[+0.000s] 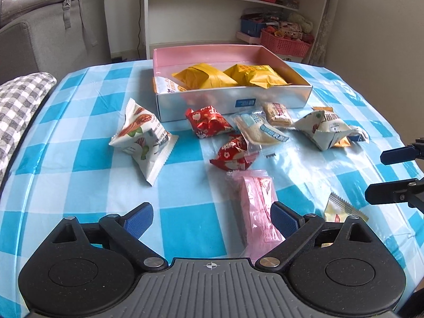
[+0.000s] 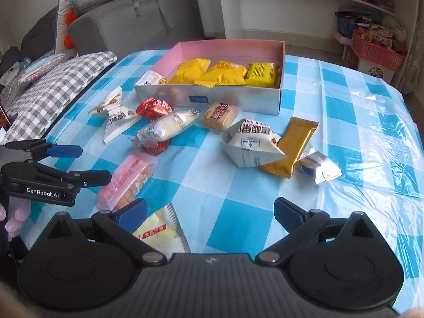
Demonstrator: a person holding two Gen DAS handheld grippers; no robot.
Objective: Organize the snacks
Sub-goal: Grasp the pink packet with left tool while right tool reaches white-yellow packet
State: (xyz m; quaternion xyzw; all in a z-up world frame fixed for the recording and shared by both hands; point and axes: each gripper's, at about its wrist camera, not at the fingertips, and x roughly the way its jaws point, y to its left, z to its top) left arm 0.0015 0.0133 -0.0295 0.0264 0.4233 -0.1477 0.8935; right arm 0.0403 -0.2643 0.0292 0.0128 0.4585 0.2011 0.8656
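Observation:
A box (image 1: 238,103), pink inside and silver outside, stands at the back of the blue checked tablecloth (image 1: 79,132) with several yellow packets (image 1: 206,76) in it. Loose snacks lie in front of it: a white puffed pack (image 1: 140,137), two red packets (image 1: 209,122), a gold bar (image 2: 294,145) and a small silver packet (image 2: 320,167). My left gripper (image 1: 210,214) is open over a pink packet (image 1: 258,206) that lies by its right finger, apart from the pads. My right gripper (image 2: 209,209) is open, with a pale yellow packet (image 2: 159,230) beside its left finger.
A grey checked cushion (image 1: 21,100) lies at the table's left edge, with a grey sofa (image 2: 127,18) behind it. White shelves (image 1: 238,0) and a pink basket (image 1: 286,43) stand beyond the box. The two grippers hang side by side near the table's front edge.

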